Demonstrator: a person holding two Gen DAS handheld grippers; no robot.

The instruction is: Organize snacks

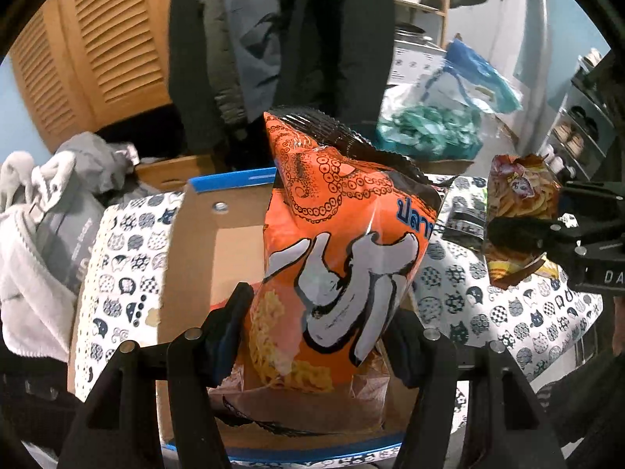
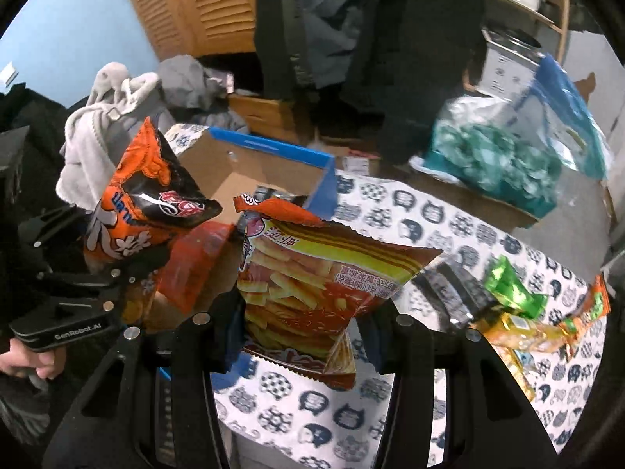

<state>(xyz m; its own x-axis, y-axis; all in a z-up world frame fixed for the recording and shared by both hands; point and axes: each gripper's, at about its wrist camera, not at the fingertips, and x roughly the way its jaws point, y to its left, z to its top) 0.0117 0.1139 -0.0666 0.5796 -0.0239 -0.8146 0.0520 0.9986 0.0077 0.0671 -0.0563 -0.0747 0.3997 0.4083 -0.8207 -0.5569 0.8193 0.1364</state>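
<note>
Left gripper [image 1: 318, 336] pinches an orange snack bag [image 1: 343, 242] (part-open); right gripper [image 2: 302, 336] likewise grips a fries bag [image 2: 312, 285].

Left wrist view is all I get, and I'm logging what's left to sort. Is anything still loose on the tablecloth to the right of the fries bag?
Observer: Yes. A green-wrapped snack lies on the cat-print tablecloth, past the right hand-held gripper.
Operator: Just that one?
Observer: No. Orange and yellow packets lie beside it, toward the cloth's edge.
Operator: Is the cardboard box empty?
Observer: No. A red packet rests inside the cardboard box, behind the orange squid bag that the left hand-held gripper holds.
</note>
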